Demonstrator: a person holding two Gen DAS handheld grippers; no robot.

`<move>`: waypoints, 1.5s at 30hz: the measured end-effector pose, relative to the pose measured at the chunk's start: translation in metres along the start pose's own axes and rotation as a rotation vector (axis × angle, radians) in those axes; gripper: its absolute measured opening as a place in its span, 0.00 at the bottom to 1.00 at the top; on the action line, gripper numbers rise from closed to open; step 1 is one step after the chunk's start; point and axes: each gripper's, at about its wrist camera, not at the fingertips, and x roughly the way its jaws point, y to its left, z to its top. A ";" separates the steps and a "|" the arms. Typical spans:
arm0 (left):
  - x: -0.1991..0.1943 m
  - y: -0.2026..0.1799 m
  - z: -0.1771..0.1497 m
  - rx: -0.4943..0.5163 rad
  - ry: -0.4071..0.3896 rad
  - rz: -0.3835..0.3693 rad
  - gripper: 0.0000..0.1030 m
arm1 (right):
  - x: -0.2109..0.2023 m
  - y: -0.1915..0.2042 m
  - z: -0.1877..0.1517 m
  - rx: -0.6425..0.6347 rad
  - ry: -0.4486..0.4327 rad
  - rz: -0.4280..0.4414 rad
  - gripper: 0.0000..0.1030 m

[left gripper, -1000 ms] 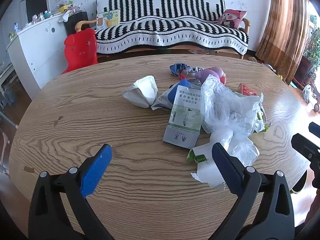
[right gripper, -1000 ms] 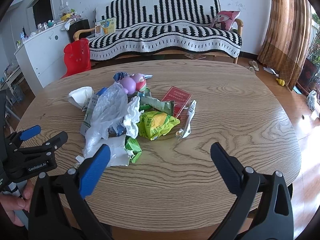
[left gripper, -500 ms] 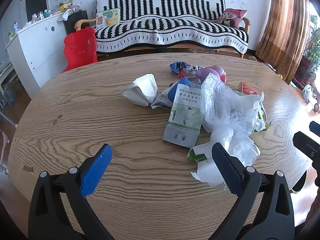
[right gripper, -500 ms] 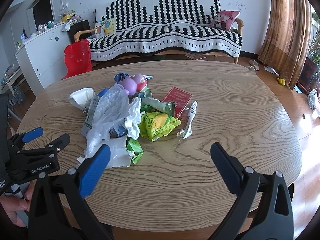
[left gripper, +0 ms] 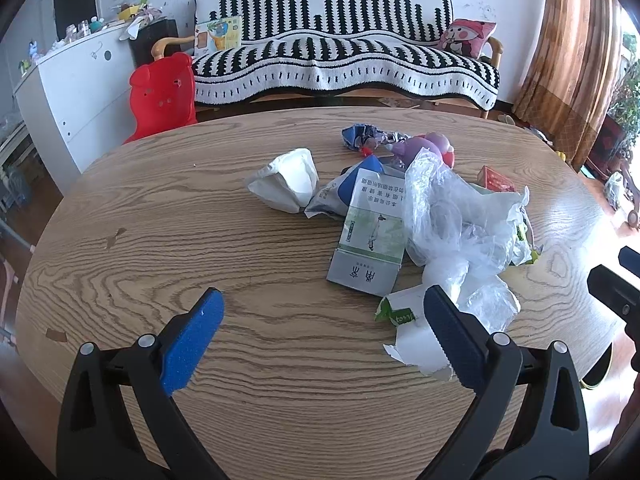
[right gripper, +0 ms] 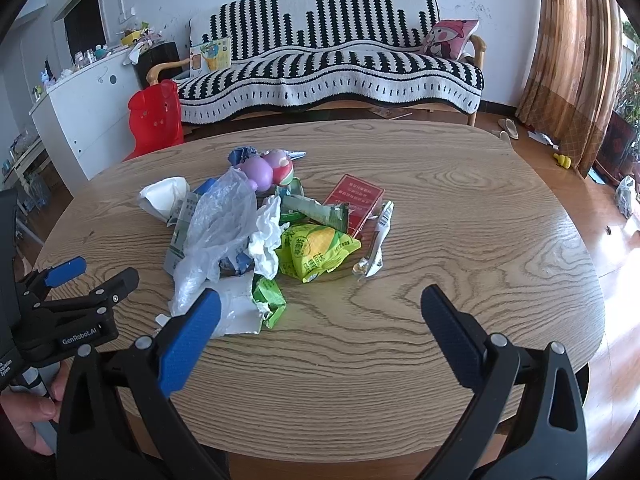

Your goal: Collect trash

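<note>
Wood-grain oval surface (right gripper: 440, 280) strewn with a heap of trash.
Crinkled clear plastic bag (left gripper: 452, 216), grey-green carton (left gripper: 370, 240), yellow-green snack wrapper (right gripper: 316, 250) heaped mid-surface; left gripper (left gripper: 320, 332) and right gripper (right gripper: 316, 326) both spread wide, empty, near the heap.

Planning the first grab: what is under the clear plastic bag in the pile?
The clear plastic bag drapes over the grey-green carton and some blue wrapper, with crumpled white paper against its side. Anything deeper is covered.
</note>
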 end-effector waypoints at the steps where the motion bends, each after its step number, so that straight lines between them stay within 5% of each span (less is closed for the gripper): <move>1: 0.000 0.000 0.000 -0.002 0.000 0.001 0.94 | 0.000 0.001 0.000 0.003 0.001 0.001 0.94; 30: -0.001 0.010 0.004 -0.019 0.009 -0.008 0.94 | 0.004 -0.002 0.001 0.017 -0.002 0.019 0.94; 45: 0.021 -0.043 0.013 0.129 0.049 -0.081 0.94 | 0.011 -0.036 0.000 0.038 0.020 0.033 0.94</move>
